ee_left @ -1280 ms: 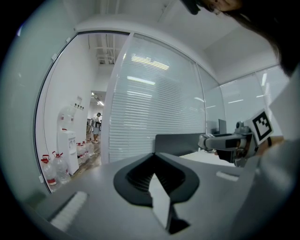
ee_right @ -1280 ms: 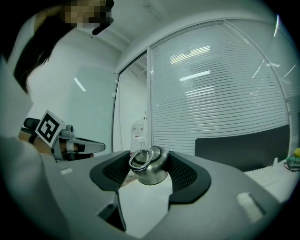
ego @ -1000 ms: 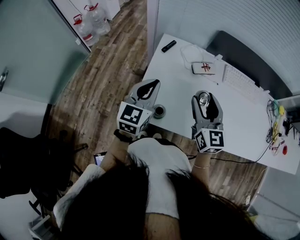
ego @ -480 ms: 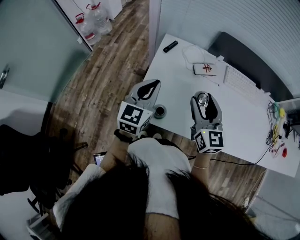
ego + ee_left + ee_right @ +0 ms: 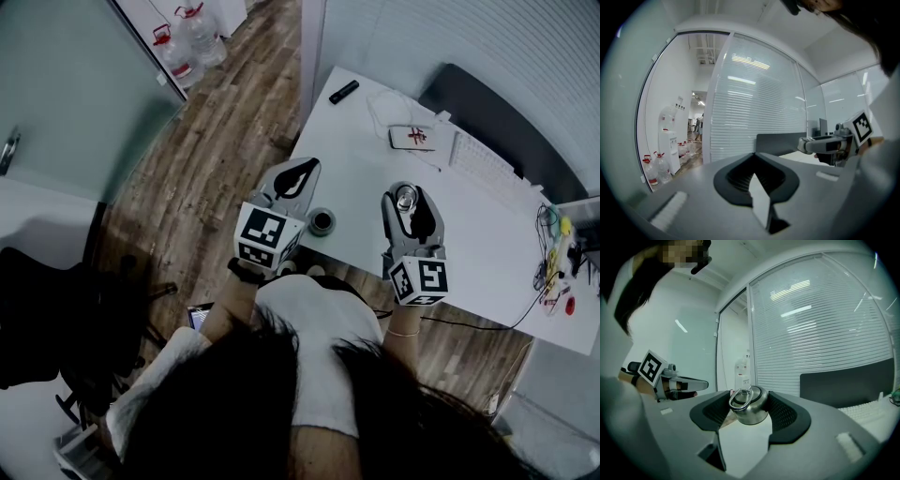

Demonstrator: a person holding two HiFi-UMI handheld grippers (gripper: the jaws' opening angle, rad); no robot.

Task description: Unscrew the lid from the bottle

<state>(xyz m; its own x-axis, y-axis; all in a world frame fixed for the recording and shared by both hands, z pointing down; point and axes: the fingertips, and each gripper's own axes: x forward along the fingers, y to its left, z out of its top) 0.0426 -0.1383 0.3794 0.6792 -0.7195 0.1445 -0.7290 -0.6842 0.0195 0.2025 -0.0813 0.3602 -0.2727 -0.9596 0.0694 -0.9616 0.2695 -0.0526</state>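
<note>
Centre right of the head view, the right gripper [image 5: 409, 191] was clamped on the small round steel lid [image 5: 406, 199] with its ring handle. The shiny cap sat wedged between the dark ribbed pads [image 5: 783, 413], held above the white table [image 5: 469, 225]. Left of centre, the left gripper [image 5: 303, 169] was squeezed fully closed on nothing, and just beside it, near the table's edge, stood a dark round bottle [image 5: 322, 222], seemingly open-topped from above, though that was hard to confirm.
</note>
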